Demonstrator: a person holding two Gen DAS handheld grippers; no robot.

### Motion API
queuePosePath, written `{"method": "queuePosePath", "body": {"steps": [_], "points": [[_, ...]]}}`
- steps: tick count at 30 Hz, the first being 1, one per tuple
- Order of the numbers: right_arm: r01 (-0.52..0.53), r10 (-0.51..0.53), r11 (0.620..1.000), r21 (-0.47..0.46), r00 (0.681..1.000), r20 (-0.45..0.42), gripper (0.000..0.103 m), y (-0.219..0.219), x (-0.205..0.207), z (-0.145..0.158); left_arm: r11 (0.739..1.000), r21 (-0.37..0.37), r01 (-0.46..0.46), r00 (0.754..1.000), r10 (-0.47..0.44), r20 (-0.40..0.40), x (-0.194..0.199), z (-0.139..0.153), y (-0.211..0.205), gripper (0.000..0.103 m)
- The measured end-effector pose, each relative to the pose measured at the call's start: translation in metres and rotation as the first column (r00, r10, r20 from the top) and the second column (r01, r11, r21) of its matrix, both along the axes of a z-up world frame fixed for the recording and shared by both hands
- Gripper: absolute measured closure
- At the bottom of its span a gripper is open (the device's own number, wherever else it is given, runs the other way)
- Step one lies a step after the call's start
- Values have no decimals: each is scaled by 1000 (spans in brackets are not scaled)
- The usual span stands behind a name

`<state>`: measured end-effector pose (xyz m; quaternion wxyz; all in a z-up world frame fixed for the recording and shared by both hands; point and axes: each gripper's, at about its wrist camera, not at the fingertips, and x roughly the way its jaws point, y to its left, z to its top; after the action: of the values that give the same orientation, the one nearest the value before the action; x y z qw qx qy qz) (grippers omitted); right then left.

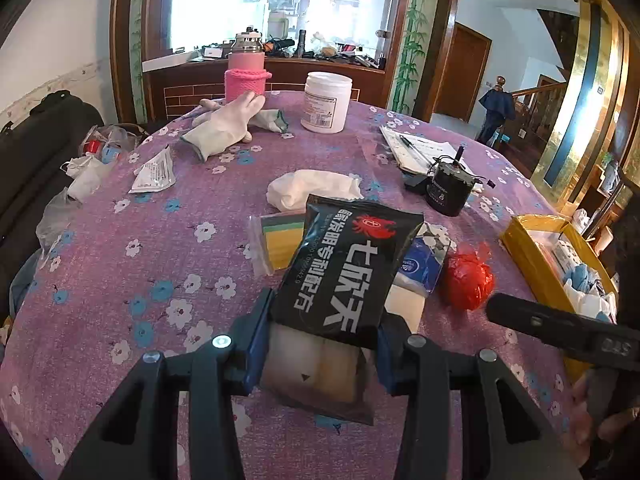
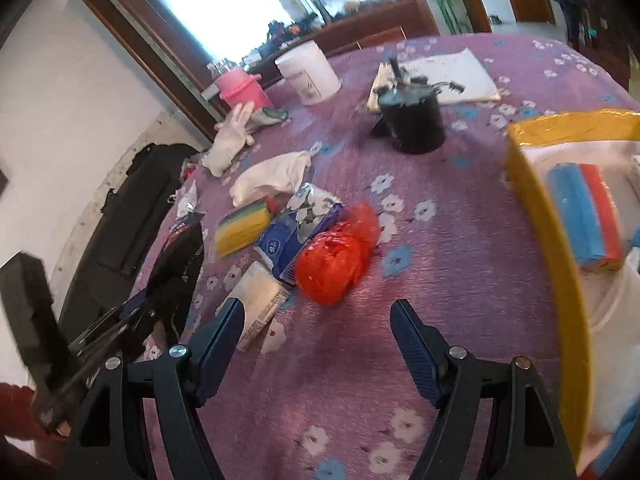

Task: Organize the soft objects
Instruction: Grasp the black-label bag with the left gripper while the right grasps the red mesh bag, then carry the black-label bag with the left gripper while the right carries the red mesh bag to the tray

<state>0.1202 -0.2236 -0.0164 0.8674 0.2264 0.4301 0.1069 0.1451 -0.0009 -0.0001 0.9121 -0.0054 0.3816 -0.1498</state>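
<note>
My left gripper [image 1: 324,314] is shut on a soft black packet [image 1: 348,268] with white and red print, held tilted above the floral tablecloth; the same packet [image 2: 176,276] shows at the left of the right wrist view. Under and beyond it lie a bagged yellow-green sponge [image 1: 280,240], a blue tissue pack [image 1: 420,264], a red plastic bag ball [image 1: 466,280] and a white cloth [image 1: 312,190]. My right gripper [image 2: 318,308] stands open over bare tablecloth, just short of the red bag ball [image 2: 332,268]. A yellow box [image 2: 552,216] at the right holds a blue-red sponge [image 2: 584,216].
White gloves [image 1: 224,124], a pink bottle [image 1: 246,72] and a white jar [image 1: 326,102] stand at the far side. A black cylinder [image 1: 446,192] with wires sits by papers and a pen [image 1: 416,148]. A small sachet [image 1: 154,172] lies left. The table's edge curves off left.
</note>
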Motion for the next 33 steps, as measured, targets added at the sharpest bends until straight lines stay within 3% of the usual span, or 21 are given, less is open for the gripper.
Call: {"method": "queuePosePath", "body": {"steps": [4, 6, 8, 15, 19, 23, 26, 33], "points": [[28, -29, 999, -42, 999, -15, 26, 9, 18, -1, 1000, 3, 1, 1000, -1, -5, 0, -1, 3, 60], [32, -34, 998, -53, 999, -38, 42, 11, 31, -8, 1000, -6, -1, 1000, 1, -10, 1, -1, 5, 60], [36, -40, 998, -58, 997, -67, 66, 10, 40, -16, 1000, -19, -3, 1000, 2, -20, 3, -2, 7, 60], [-33, 33, 994, -100, 999, 5, 68, 20, -3, 1, 999, -29, 33, 999, -33, -14, -4, 1, 1, 60], [-52, 63, 985, -165, 996, 62, 68, 25, -32, 4, 996, 16, 91, 995, -92, 25, -17, 3, -18, 60], [-62, 81, 980, -188, 992, 96, 68, 22, -34, 4, 988, 101, 119, 989, -127, 74, -29, 1, -39, 60], [-48, 82, 965, -257, 989, 123, 68, 23, -35, 10, 983, 136, 120, 986, -134, 97, -33, 1, -46, 60], [-19, 62, 966, -258, 985, 159, 68, 16, -40, 19, 980, 188, 68, 976, -104, 193, -42, 5, -50, 60]]}}
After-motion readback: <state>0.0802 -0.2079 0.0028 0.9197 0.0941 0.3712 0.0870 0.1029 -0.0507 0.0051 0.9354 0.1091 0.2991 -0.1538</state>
